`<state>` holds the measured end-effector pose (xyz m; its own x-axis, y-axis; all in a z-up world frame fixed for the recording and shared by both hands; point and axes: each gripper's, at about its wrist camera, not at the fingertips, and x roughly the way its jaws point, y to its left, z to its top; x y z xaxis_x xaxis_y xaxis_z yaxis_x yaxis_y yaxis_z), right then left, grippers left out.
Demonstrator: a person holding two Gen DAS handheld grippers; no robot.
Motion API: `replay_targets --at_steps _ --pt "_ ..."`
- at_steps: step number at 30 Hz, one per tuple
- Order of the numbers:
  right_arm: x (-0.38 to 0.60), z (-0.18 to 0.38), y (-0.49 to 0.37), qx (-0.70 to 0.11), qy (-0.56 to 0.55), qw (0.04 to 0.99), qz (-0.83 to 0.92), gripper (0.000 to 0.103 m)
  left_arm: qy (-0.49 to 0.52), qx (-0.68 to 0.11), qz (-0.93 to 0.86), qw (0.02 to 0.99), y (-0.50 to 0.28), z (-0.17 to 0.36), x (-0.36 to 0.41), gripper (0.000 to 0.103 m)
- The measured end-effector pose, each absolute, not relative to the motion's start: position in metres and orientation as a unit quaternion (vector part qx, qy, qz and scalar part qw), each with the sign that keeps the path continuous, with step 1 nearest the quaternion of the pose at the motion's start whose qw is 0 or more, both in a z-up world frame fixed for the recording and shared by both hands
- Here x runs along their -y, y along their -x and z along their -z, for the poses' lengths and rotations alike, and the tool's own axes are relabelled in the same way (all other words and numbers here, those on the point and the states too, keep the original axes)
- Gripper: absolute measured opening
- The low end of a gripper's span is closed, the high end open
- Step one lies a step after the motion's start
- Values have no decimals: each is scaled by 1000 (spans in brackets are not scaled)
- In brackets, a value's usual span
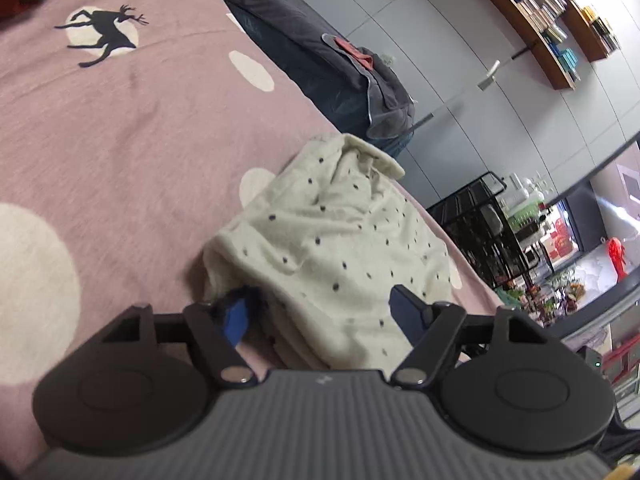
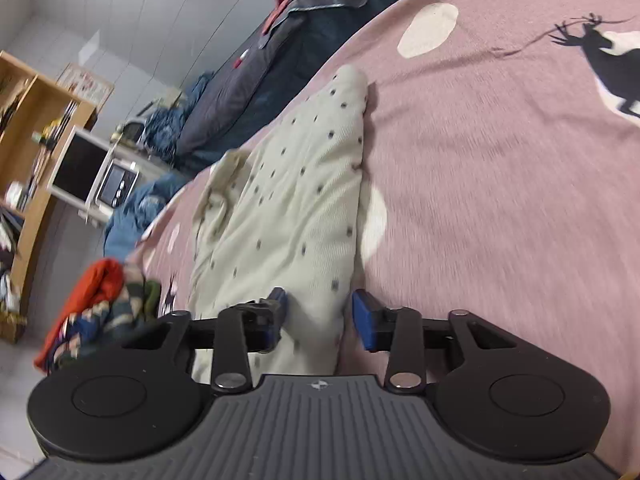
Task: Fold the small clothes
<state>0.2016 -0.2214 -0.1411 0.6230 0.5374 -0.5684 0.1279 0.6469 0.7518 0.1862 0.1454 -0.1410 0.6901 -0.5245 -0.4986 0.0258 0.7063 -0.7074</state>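
Presently, the following is noted.

Risk of a partial pinch: only the top layer of the cream, dark-dotted knit garment (image 1: 332, 236) may be caught by the left gripper (image 1: 320, 314), since its left pad is seen buried under the stacked hem layers while the right pad rests on top; the fold would then be peeled apart when lifted.

Risk of a skewed fold: the garment's edge is straddled by the right gripper (image 2: 320, 316) at a narrow, tapering end, so the cloth could be slipped past if the jaws are brought together too far out.

Risk of dragging: the pink bedspread with white circles and a black deer print (image 1: 120, 120) could be snagged along with the garment, because the pads are pressed low against it.

Left jaws: spread wide, nothing clamped; cloth lies between them.

Right jaws: parted, with a strip of the garment between them, not yet squeezed.

Garment's place: laid on the bedspread near the bed's edge, just ahead of both grippers.

Garment's look: soft, ribbed, crumpled; already doubled in several layers at the near end, with a bunched cuff or collar at the far end. It is judged partly folded.

Other clothes: a red and patterned pile (image 2: 100, 312) is seen well apart to the left.
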Motion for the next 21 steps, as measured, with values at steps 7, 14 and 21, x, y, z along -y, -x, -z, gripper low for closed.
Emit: replay_targets --at_steps 7,14,21 --pt "211 152 -257 -402 -429 800 -117 47 355 -362 132 852 -206 149 -139 36" --pt "199 153 -258 -394 -405 820 -86 25 289 -366 116 877 -207 142 -120 28" --pt "184 141 -263 -409 -339 845 -64 23 238 -384 111 885 -209 132 -112 21"
